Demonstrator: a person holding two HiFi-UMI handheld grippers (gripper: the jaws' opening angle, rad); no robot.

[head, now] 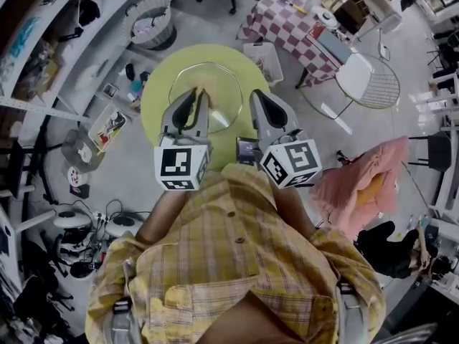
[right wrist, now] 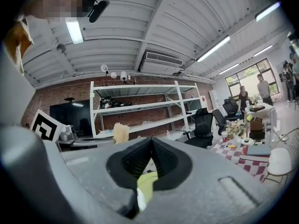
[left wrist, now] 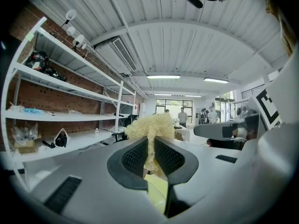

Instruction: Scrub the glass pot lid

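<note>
A clear glass pot lid [head: 224,84] lies flat on the round yellow-green table [head: 158,99] in the head view. My left gripper [head: 199,95] reaches over the lid's near left part and is shut on a straw-coloured fibrous scrubber [left wrist: 150,129], whose tuft sticks out past the jaws. The right gripper [head: 257,96] hovers just right of the lid with its jaws closed together and nothing between them [right wrist: 150,143]. The right gripper view also catches the scrubber [right wrist: 121,131] off to its left. Whether the scrubber touches the glass is hidden.
A small dark device [head: 246,149] sits at the table's near edge between the grippers. Beyond stand a white bin [head: 264,60], a checkered table [head: 283,21], a white wire chair [head: 371,81] and a round basket [head: 150,21]. Pink cloth [head: 362,185] is on the right.
</note>
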